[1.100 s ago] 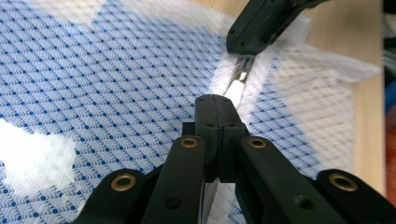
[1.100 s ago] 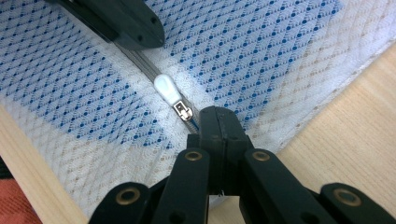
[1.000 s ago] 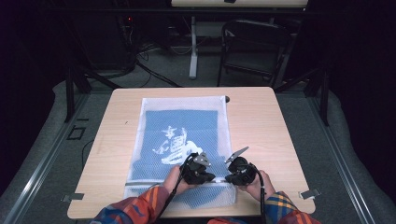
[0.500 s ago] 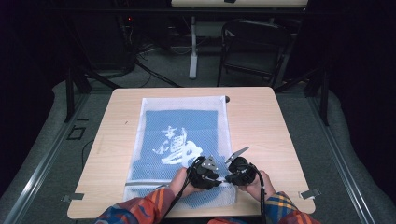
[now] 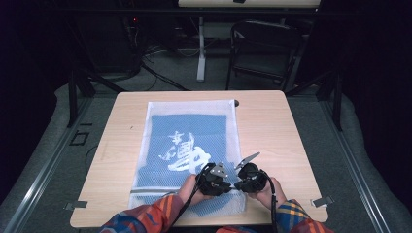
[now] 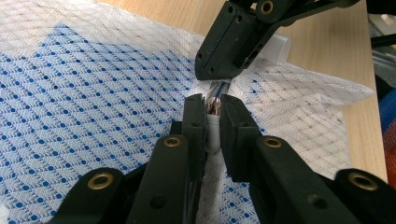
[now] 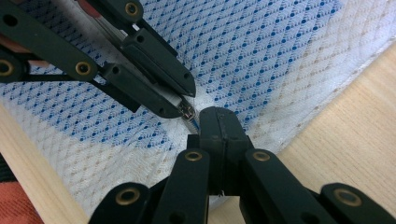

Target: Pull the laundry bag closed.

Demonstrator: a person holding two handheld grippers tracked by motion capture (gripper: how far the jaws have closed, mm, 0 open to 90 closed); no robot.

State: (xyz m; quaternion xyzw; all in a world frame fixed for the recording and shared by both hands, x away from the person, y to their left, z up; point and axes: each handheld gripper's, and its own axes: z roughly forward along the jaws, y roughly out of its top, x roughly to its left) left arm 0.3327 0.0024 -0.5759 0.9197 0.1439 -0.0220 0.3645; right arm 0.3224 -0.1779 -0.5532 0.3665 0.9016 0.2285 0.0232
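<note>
A white mesh bag (image 5: 189, 114) lies flat on the table with a blue cloth (image 5: 194, 133) bearing a white print inside it. Both grippers meet at the bag's near edge, right of centre. My left gripper (image 6: 211, 100) is shut on the white zipper end, and the metal slider (image 6: 215, 104) shows at its tips. My right gripper (image 7: 218, 116) is shut on the small metal zipper pull (image 7: 191, 122), nose to nose with the left one. In the high view the left gripper (image 5: 224, 182) and right gripper (image 5: 240, 183) touch above the bag's edge, held by hands in plaid sleeves.
The wooden table (image 5: 272, 126) has bare wood to the right and left of the bag. Metal clips (image 5: 320, 201) sit at its front corners. A dark chair (image 5: 262, 48) and a white stand (image 5: 200, 53) are on the floor behind the table.
My left gripper has slid a little to the right along the bag's near edge and now meets the right gripper at the zipper. The right gripper has stayed put.
</note>
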